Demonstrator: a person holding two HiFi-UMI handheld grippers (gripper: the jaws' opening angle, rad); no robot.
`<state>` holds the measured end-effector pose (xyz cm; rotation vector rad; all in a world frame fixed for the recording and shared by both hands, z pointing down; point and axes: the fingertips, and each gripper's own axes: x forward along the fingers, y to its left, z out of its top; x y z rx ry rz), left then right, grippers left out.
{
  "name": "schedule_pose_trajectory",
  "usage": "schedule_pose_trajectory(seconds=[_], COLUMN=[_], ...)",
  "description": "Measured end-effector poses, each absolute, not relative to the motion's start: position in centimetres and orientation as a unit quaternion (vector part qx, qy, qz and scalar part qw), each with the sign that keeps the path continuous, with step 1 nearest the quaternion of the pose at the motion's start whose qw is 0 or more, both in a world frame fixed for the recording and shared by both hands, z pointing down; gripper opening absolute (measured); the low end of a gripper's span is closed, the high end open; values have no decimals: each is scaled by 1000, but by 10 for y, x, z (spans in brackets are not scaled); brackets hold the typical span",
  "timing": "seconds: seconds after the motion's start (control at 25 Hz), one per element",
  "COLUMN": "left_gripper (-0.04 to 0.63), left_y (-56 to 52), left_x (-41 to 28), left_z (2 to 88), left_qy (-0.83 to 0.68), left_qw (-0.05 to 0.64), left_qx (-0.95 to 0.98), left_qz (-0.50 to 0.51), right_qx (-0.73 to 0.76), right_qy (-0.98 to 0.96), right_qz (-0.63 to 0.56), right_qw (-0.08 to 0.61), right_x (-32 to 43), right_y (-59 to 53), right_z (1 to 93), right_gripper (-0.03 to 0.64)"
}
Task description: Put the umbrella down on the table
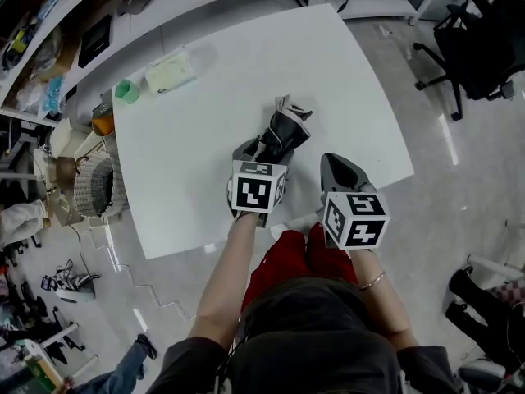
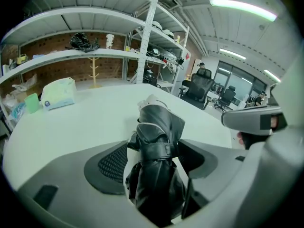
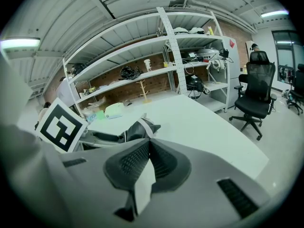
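Head view: L gripper [image 1: 266,151] angled down, astride umbrella [image 1: 290,123] (jaws apart).

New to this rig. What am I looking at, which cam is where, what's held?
No robot: a person holds a two-jaw gripper in each hand. The head view looks down from their head; the other two cameras ride on the grippers, looking along the jaws. On the white table lie a folded black umbrella, a pale packet and a green cup. The left gripper stands open around the umbrella, which rests on the table ungripped. The right gripper is shut and empty.
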<state>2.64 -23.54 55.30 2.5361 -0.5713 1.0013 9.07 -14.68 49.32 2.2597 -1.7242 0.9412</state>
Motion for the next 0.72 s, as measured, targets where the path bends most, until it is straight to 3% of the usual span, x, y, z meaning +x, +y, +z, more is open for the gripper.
schedule_pose_trajectory(seconds=[0.6, 0.72], left_gripper=[314, 278], left_y=[-241, -244], left_x=[15, 9], left_z=[501, 486], left_qy=[-223, -233], left_qw=[181, 183], left_qx=[919, 923], left_qz=[271, 244], right_qx=[755, 754], right_qy=[-585, -589], right_qz=[290, 284], right_qw=[66, 64], right_x=[86, 83], right_y=[-149, -149], right_z=[472, 467], right_gripper=[18, 18])
